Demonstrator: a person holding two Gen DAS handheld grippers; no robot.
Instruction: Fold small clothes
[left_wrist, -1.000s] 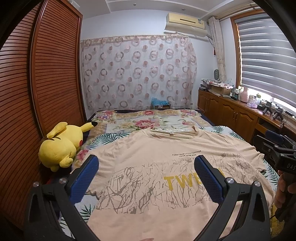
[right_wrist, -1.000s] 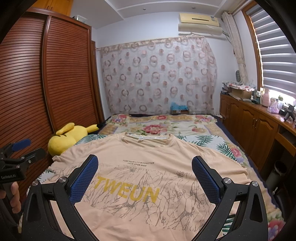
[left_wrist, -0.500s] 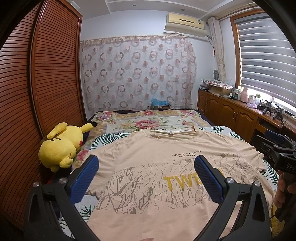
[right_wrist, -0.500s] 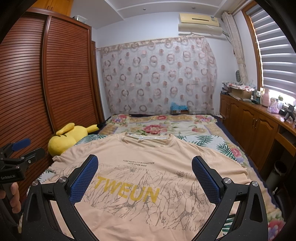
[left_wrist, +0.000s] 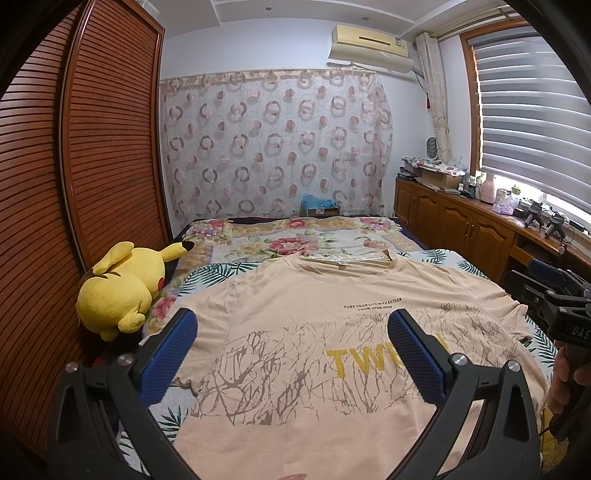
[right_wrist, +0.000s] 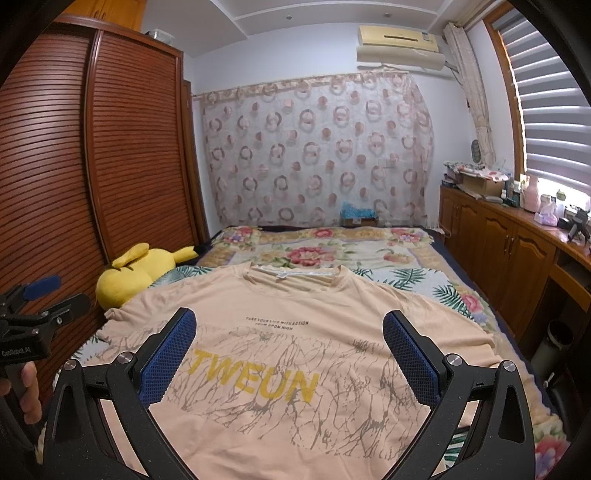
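Note:
A peach T-shirt with yellow "TWEUN" lettering and a grey branch print lies spread flat, front up, on the bed, collar at the far end. My left gripper hovers open above the shirt's left half, nothing between its blue pads. My right gripper hovers open above the shirt's middle, also empty. Each gripper shows at the edge of the other's view: the right one held by a hand, the left one likewise.
A yellow plush toy lies at the bed's left edge beside a brown slatted wardrobe. The floral bedspread extends beyond the collar. Wooden cabinets with clutter run along the right under the window blinds.

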